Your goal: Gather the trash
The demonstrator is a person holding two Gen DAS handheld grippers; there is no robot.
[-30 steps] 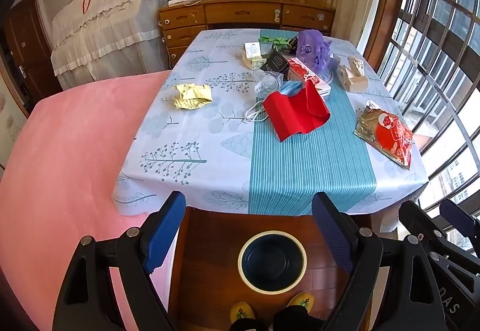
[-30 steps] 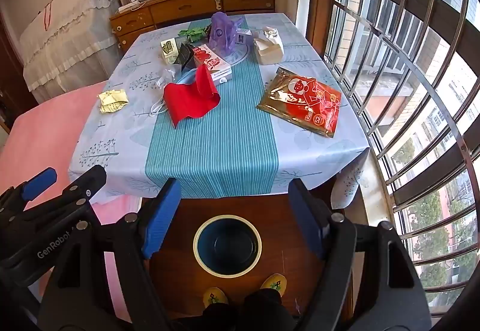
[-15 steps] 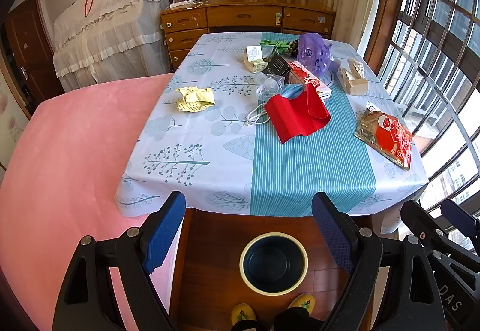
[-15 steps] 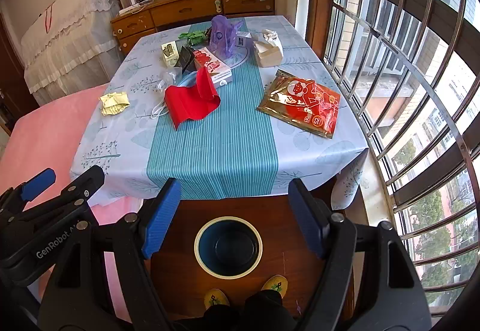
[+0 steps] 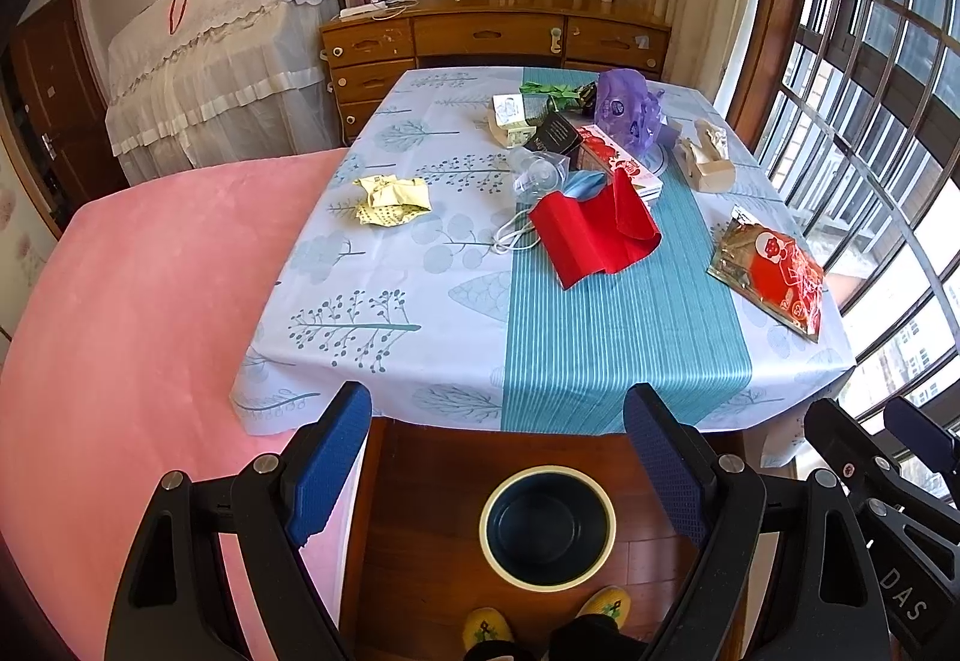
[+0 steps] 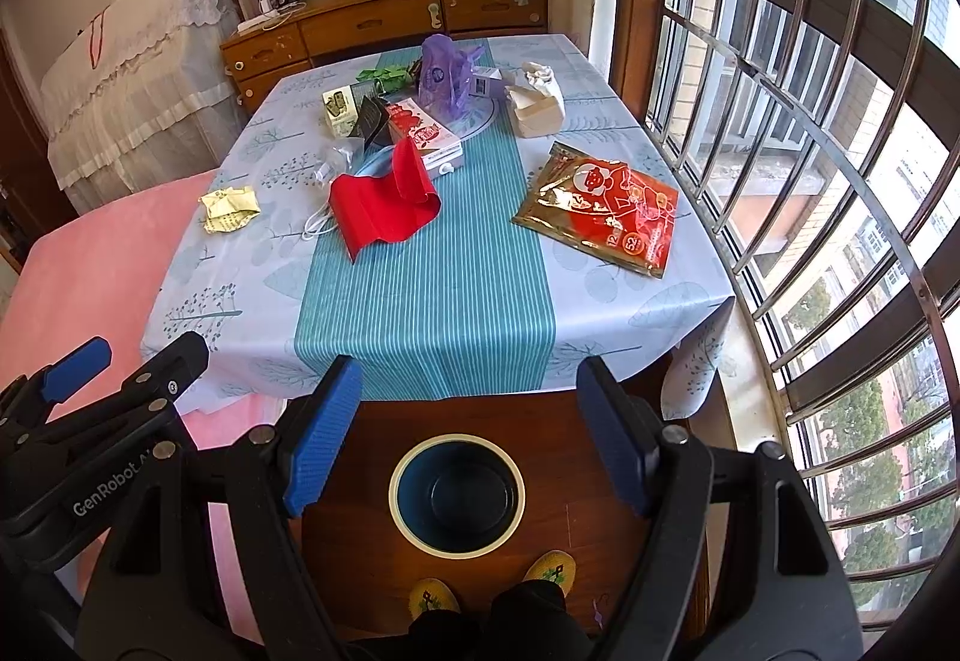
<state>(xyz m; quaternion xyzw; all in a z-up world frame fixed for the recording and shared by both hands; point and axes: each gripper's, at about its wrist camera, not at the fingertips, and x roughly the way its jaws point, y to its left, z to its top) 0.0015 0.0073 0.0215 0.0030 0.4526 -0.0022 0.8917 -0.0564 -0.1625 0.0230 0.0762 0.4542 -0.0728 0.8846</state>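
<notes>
Trash lies on a table with a blue patterned cloth [image 5: 384,325]: a crumpled yellow wrapper [image 5: 393,199] [image 6: 230,207], a folded red paper [image 5: 594,235] [image 6: 384,208], a red and gold snack bag [image 5: 771,271] [image 6: 606,208] and a purple plastic bag [image 5: 627,112] [image 6: 441,76]. A dark bin with a cream rim [image 5: 547,472] [image 6: 457,440] stands on the floor before the table. My left gripper [image 5: 498,409] and right gripper [image 6: 469,379] hover side by side above the bin. Both are open and hold nothing.
Further back on the table are a beige tissue box [image 5: 705,160], a red box [image 5: 618,163], a clear cup [image 5: 537,172] and a blue mask [image 5: 582,184]. A pink bed [image 5: 138,301] lies left, barred windows [image 6: 810,121] right. The person's yellow slippers [image 6: 498,583] show below.
The left wrist view has drifted a little, so the table sits slightly lower in it. Nothing on the table has moved, and both grippers stay open.
</notes>
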